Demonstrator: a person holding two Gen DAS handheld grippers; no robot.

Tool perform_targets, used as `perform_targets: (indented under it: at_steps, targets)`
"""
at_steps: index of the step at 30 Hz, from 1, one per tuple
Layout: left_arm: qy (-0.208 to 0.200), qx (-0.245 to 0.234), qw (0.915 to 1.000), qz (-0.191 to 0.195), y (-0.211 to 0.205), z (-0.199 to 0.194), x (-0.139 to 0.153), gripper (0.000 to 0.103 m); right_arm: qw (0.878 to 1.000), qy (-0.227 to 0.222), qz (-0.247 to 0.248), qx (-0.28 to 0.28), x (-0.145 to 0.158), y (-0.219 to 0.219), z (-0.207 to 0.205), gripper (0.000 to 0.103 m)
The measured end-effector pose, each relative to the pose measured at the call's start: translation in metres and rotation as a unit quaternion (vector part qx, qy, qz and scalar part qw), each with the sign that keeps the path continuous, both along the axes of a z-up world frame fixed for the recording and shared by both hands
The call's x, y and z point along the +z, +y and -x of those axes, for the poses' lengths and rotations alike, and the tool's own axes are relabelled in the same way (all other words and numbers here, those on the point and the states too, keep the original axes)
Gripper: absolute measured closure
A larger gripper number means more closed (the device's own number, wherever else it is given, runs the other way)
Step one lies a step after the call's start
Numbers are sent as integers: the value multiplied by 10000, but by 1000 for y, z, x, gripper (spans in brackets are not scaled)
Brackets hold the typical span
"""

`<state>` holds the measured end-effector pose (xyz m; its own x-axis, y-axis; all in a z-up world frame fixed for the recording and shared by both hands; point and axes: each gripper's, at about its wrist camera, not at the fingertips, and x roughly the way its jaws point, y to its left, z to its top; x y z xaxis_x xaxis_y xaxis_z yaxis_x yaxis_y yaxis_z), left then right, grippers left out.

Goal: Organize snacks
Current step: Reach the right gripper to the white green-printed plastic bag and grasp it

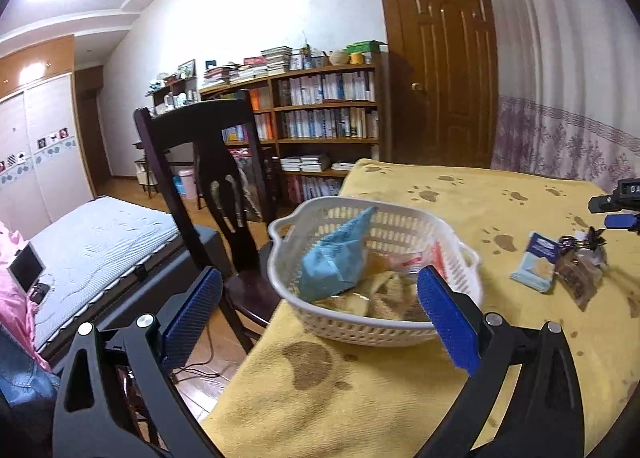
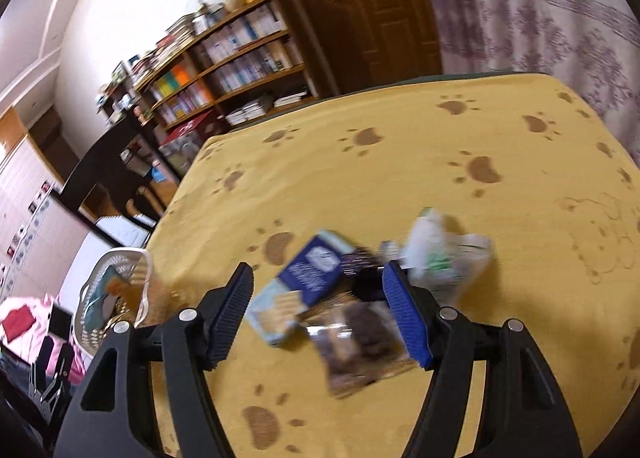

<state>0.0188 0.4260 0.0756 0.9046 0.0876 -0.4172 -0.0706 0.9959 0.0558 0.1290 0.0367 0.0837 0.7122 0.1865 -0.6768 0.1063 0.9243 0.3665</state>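
The left claw (image 1: 320, 298) gapes wide and empty just before the white basket (image 1: 384, 332), which holds a blue packet (image 1: 334, 258) among other snacks. The right claw (image 2: 320, 306) is also wide open, empty, over a navy cracker packet (image 2: 308, 278), a brown pouch (image 2: 360, 342) and a white bag (image 2: 444, 254) on the yellow counter (image 2: 400, 186).

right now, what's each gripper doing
Left gripper: open, empty, by the basket.
Right gripper: open, empty, over the snack packets.
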Motion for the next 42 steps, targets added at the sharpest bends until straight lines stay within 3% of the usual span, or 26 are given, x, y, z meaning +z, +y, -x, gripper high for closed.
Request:
perform_targets:
  at_steps: [4, 15, 20, 27, 36, 42]
  targets:
    - [71, -124, 9999, 22, -8, -1, -1, 4, 9997, 55, -50, -220, -8, -26, 2, 31]
    - [160, -423, 9990, 31, -27, -2, -2, 4, 9970, 309, -220, -673, -32, -61, -4, 31]
    - [204, -482, 9986, -21, -33, -2, -5, 4, 9928, 646, -90, -1004, -48, -73, -12, 31]
    - [205, -529, 9984, -53, -35, -1, -5, 4, 9859, 1048, -663, -1126, -74, -79, -35, 30]
    - [213, -584, 9980, -81, -40, 0, -6, 4, 9886, 1086, 51, -1046, -75, -50, -63, 27]
    - [201, -649, 9976, -136, -46, 2, -5, 4, 9887, 1020, 677, -867, -75, -40, -64, 40]
